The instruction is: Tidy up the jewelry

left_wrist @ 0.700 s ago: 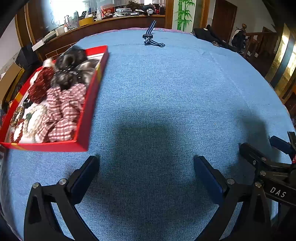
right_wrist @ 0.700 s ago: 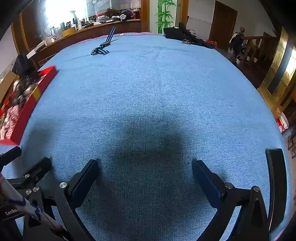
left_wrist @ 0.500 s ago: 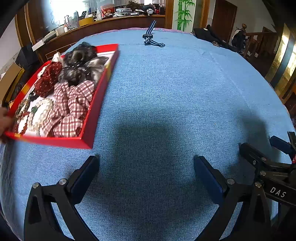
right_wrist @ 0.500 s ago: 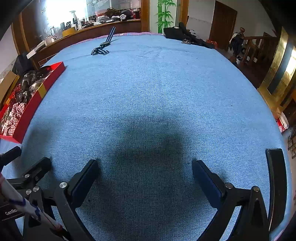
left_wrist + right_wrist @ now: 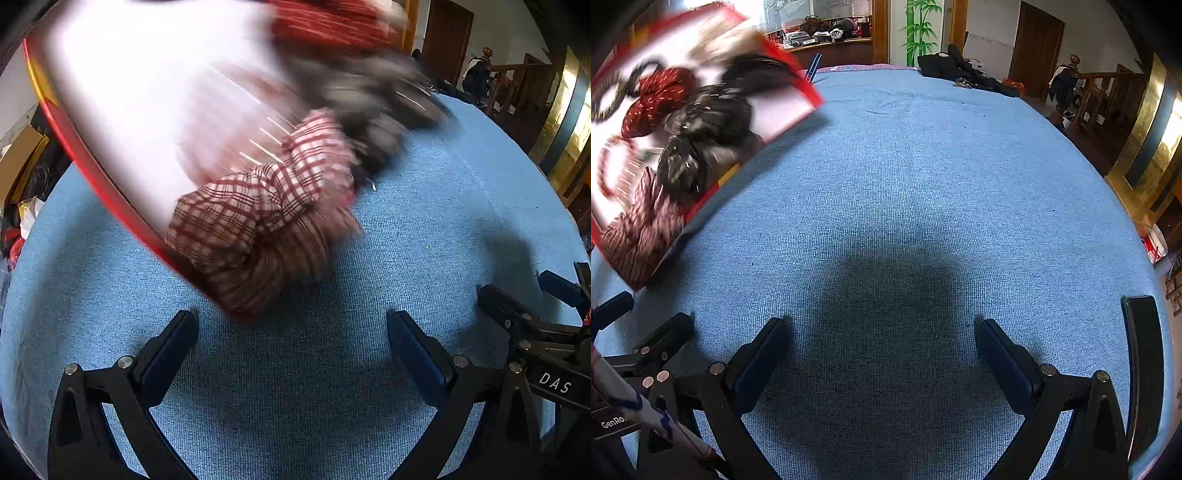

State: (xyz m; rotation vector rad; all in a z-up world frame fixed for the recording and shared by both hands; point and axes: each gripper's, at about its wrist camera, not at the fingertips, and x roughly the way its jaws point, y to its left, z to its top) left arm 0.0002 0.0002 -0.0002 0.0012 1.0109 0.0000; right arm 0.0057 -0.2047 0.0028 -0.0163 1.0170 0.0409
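Both grippers hang over a round table covered in blue ribbed cloth (image 5: pixel 923 177), angled down at it. Left gripper (image 5: pixel 291 332): jaws spread wide, nothing between them but bare cloth. Right gripper (image 5: pixel 879 339): likewise spread wide, empty, a dark shadow on the cloth between and ahead of its fingers.

The red shallow cardboard box with a white inside (image 5: pixel 122 92) is tipped steeply on its edge at the left side of the table, heavily blurred in the left wrist view. Its contents spill toward the lower rim: a red-and-white plaid fabric scrunchie (image 5: pixel 258 206) hangs over the box's low corner, just ahead of the left gripper's fingers; dark grey-black fuzzy scrunchies (image 5: pixel 701 140) sit above it; a red scrunchie with white dots (image 5: pixel 653 99) lies further up inside. Thin bead strands (image 5: pixel 609 162) show near the box's left side, too smeared to sort out.

In the left gripper's forward path stands the tilted box and the plaid scrunchie. The right gripper's path is open cloth.

Far edge: a black garment (image 5: pixel 956 70) lies on the table. Beyond it, a wooden door (image 5: pixel 1034 48), a bamboo picture (image 5: pixel 919 33), a cluttered wooden counter (image 5: pixel 827 44).
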